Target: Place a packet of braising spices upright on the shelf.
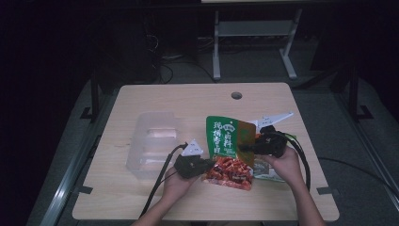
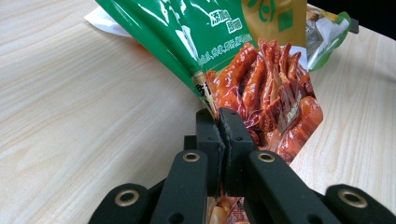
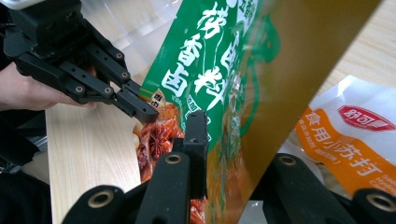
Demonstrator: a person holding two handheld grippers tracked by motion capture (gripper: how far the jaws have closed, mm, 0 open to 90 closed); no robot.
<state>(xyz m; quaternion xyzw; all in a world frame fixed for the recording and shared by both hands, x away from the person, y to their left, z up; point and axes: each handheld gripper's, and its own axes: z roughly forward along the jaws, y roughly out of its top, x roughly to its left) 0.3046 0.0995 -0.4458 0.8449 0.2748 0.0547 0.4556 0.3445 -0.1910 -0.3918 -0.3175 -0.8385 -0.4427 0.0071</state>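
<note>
On the wooden table [image 1: 141,197], left hand-held gripper [image 2: 222,122] pinches the green seasoning pouch [image 2: 233,51]

The wooden table [image 1: 141,197] carries 3 food pouches. 1 is a green seasoning pouch [image 1: 223,141] printed with red braised food, standing tilted between the hands. 1 is a white pouch with an orange band [image 3: 359,140], lying flat under it. 1 is a green-edged pouch [image 2: 327,35] lying just beyond those, mostly covered. There is 1 clear plastic container [image 1: 151,143] left of the pouches. There are 2 black handheld grippers, the left gripper [image 1: 205,165] and the right gripper [image 1: 242,148], each with 2 jaws and 1 trailing cable. The tabletop has 1 round cable hole [image 1: 236,95] near its far edge.
</note>
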